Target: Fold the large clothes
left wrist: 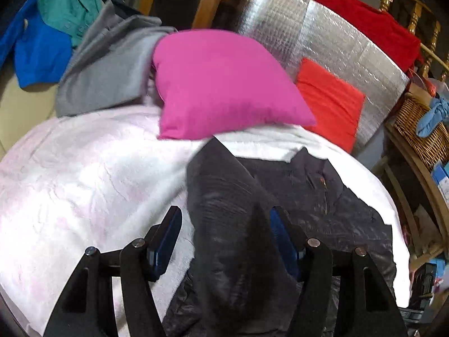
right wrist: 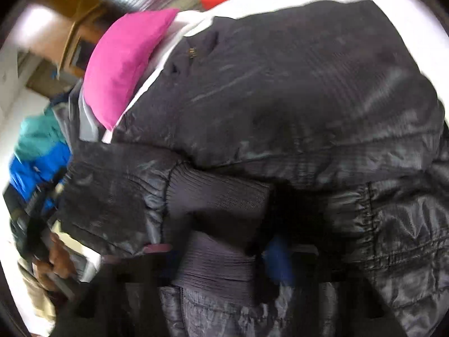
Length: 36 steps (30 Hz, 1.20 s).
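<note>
our left gripper (left wrist: 226,238) has its jaws wide around a jacket (left wrist: 322,205) fold, unpinched; our right gripper (right wrist: 221,255) clamps its ribbed cuff (right wrist: 216,255). the jacket lies on the white bed (left wrist: 84,174).

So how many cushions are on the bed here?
2. The pink cushion sits mid-bed at the far end; the orange cushion leans on the foil sheet right of it. Others may be hidden.
</note>
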{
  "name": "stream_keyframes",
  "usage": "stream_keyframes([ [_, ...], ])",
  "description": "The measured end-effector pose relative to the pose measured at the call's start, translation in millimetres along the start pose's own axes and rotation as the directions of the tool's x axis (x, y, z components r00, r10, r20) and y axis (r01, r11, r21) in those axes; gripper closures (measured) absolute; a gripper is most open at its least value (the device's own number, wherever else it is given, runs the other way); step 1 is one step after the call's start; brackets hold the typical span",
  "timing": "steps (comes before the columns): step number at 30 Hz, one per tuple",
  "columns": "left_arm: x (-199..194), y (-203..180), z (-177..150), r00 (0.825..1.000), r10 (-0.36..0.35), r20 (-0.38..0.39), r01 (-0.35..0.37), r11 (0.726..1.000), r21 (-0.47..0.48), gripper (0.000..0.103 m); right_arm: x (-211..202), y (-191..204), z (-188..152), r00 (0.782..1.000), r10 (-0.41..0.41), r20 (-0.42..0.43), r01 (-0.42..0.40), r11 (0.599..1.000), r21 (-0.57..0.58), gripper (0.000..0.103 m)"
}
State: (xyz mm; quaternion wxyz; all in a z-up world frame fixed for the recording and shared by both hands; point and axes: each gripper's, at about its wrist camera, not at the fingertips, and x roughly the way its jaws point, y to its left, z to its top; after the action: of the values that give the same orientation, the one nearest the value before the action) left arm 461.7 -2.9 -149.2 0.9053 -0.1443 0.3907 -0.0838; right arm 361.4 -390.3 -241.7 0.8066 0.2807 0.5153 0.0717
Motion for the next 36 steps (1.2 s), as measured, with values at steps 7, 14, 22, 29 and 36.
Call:
stream_keyframes([
  [7,-3.7,8.4,-11.6,1.0,-0.014,-0.007,0.014,1.0,-0.006,0.037,-81.6,31.8,9.2,0.91,-0.078,0.407,0.119,0.99,-0.076,0.089],
  [14,18.3,-15.8,-20.9,0.998,0.052,-0.046,-0.047,0.993,0.105,0.037,-86.4,-62.4,61.4,0.839,-0.201,0.506,0.132,0.977,0.169,0.086],
  [22,55.0,-26.3,-25.7,0.979,0.132,-0.155,-0.108,0.982,0.153,0.037,-91.9,-138.9,58.5,0.856,-0.096,0.509,-0.112,0.925,0.362,0.022],
  [29,74.8,-21.2,-29.3,0.967,0.138,-0.215,-0.114,0.986,0.121,0.037,-46.0,-134.2,73.1,0.941,-0.059,0.333,-0.054,0.946,0.319,0.022],
  [36,74.3,-24.5,-29.1,0.967,0.155,-0.202,-0.13,0.982,0.135,0.037,-77.2,-86.3,70.1,0.892,-0.194,0.409,0.123,0.973,0.193,0.074],
])
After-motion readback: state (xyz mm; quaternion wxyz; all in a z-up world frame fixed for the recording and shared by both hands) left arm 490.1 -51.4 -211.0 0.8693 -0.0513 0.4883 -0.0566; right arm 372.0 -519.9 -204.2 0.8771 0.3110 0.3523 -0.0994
